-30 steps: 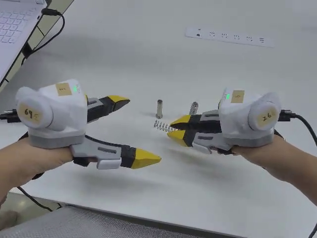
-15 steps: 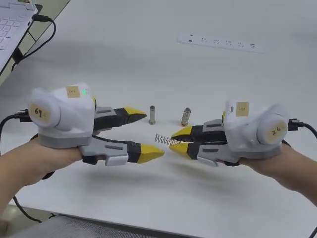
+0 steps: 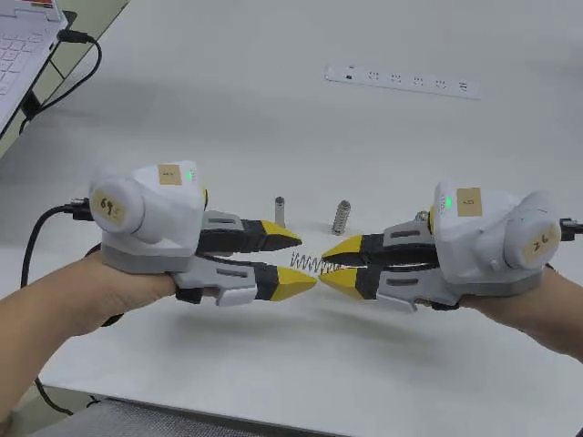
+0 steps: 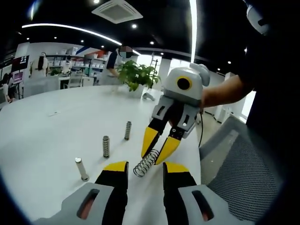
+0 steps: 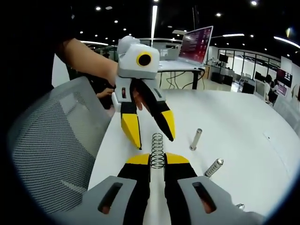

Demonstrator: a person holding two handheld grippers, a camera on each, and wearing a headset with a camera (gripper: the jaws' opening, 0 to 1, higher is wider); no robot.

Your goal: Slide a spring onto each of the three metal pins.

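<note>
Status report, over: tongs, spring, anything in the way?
Right tongs shut on small coiled metal spring, held level. Left tongs open at its free end. Bare upright metal pin beyond, nothing blocking.

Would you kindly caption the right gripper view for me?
The right claw presents a spring to the open left claw, a bare pin beyond.

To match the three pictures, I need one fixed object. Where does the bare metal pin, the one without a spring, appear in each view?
Head view: the bare metal pin stands upright just left of centre.
Left gripper view: the pin is at the lower left.
Right gripper view: the pin is right of centre.
Shared landmark: the spring-covered pin nearest to it.
</note>
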